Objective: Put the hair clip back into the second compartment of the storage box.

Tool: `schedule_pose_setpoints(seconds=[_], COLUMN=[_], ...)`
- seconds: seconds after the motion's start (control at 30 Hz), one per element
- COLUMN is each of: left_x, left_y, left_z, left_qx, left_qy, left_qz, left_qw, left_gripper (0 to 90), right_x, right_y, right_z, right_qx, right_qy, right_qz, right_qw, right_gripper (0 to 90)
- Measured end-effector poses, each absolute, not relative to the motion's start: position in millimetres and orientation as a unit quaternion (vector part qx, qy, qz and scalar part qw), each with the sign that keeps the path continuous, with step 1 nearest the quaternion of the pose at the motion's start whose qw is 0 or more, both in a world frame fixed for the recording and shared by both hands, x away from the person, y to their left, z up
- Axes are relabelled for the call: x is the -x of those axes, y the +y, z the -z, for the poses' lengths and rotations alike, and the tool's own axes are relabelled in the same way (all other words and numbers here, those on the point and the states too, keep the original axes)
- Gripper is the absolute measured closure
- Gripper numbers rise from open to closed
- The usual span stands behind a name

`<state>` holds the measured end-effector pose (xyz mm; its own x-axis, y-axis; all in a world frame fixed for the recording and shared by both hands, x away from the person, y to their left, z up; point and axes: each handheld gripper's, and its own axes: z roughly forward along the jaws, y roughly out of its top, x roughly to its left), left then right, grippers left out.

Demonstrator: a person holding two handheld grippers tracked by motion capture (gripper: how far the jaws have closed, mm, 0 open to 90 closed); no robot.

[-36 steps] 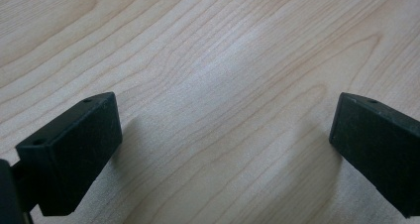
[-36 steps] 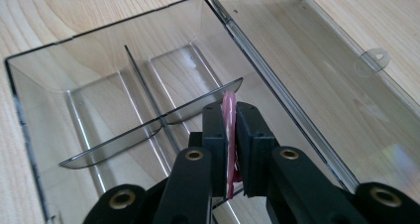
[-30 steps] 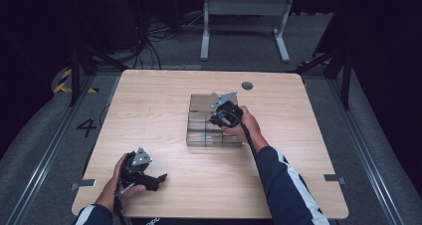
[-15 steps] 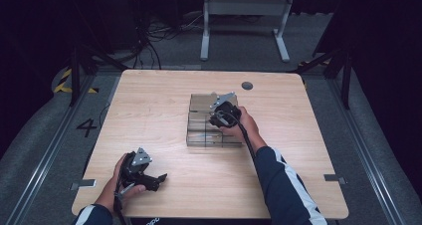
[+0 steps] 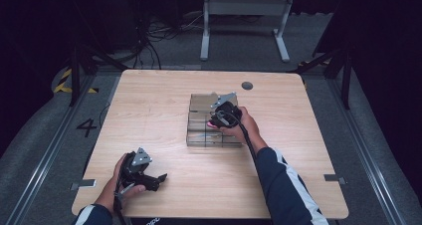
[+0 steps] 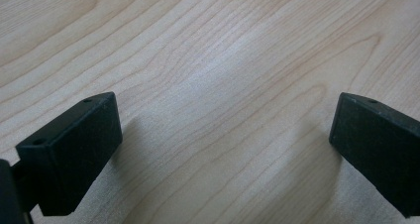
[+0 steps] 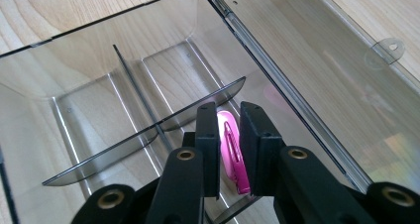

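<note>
A clear plastic compartment box (image 5: 199,135) lies at mid-table, its lid (image 7: 317,45) folded open and flat beside it. My right gripper (image 5: 215,121) reaches down into the box, shut on a small pink clip (image 7: 233,154). In the right gripper view the clip stands on edge between the two black jaws, just above the floor of a compartment next to a curved divider (image 7: 148,130). My left gripper (image 5: 158,180) rests low over the table near the front left corner. Its jaws stand wide apart with only bare wood (image 6: 225,144) between them.
The wooden table (image 5: 149,110) has a round grommet (image 5: 247,85) near its back edge. The box's other compartments (image 7: 89,110) look empty. A desk frame and cables stand on the dark floor behind the table.
</note>
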<state>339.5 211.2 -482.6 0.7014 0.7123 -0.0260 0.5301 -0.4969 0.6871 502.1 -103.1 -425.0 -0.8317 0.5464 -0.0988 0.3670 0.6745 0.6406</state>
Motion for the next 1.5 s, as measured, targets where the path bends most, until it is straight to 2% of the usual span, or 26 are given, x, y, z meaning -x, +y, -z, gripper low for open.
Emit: schedule_pose_setpoints(seconds=[1.5], left_x=[-339], left_y=[211], left_z=[483], left_qx=[-0.853], left_qy=[0.366], left_qz=[-0.133], left_qw=[0.346], left_gripper=[0.4], right_x=[-453], right_y=[-133], right_z=[403], right_qx=[-0.223], right_qy=[0.908], right_qz=[-0.316], right_qw=[0.161], right_gripper=[65.1])
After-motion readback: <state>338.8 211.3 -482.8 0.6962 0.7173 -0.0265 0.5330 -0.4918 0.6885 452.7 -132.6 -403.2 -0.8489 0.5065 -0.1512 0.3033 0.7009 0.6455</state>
